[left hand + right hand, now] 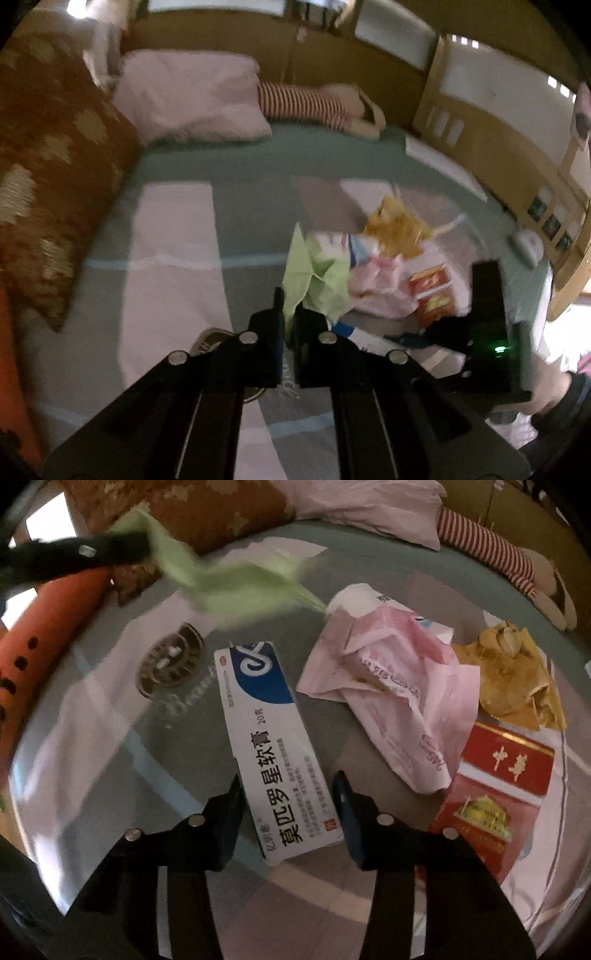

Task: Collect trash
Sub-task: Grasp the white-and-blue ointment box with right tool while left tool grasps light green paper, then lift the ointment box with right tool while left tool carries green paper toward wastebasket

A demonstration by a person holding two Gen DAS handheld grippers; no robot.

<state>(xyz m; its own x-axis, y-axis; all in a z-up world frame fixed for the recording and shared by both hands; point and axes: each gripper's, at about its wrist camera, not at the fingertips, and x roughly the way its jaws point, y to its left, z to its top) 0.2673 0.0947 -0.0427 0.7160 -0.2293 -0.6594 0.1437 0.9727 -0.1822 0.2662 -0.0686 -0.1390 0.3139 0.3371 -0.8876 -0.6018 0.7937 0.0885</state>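
Note:
My left gripper point(289, 314) is shut on a corner of a crumpled green wrapper point(317, 273), which hangs above the bed; in the right wrist view the same gripper point(110, 550) trails the blurred green wrapper point(236, 587) at the upper left. My right gripper point(290, 794) points down at a white and blue ointment box point(273, 746) lying on the bedsheet. The box's near end sits between the fingers; the left finger is at its edge, while a small gap shows at the right finger. Beside it lie a pink wrapper point(399, 686), a yellow wrapper point(517, 672) and a red cigarette pack point(495, 786).
A brown patterned pillow point(55, 166), a pink pillow point(188, 99) and a striped plush toy point(306, 101) lie toward the wooden headboard point(480, 122). An orange plush point(48, 627) rests at the left. A hand point(546, 391) holds the right device at the bed's right side.

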